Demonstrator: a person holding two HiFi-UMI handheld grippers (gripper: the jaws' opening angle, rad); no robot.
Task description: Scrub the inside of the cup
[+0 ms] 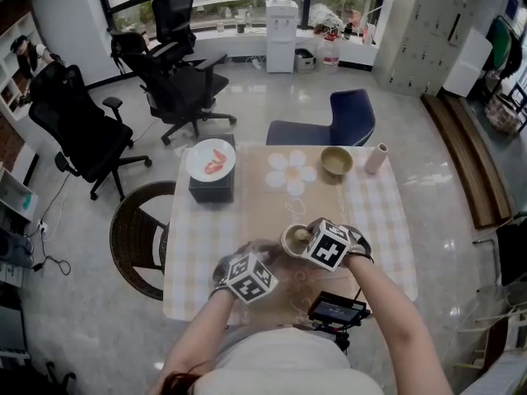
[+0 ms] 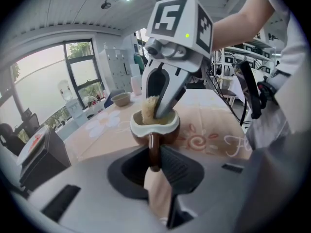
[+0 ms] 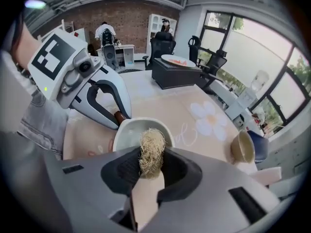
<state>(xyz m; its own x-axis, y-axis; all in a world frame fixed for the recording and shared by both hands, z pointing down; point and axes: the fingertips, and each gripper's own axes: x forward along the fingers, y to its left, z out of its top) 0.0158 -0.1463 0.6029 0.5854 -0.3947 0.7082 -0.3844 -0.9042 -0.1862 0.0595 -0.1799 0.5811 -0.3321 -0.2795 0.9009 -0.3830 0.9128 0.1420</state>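
Here, at lower centre of the head view, the left gripper (image 2: 154, 163) is pinching the upright cup (image 1: 293, 239) by its handle (image 2: 153, 149) while the right gripper (image 3: 148, 174), clenching a fibre scrubber (image 3: 152, 152), is reaching down inside it.

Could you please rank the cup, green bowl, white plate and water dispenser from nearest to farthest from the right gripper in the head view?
1. cup: at the right gripper, near edge of the table.
2. green bowl: straight ahead, far side of the table.
3. white plate: far left, on the black box.
4. water dispenser: beyond the table, farthest back.
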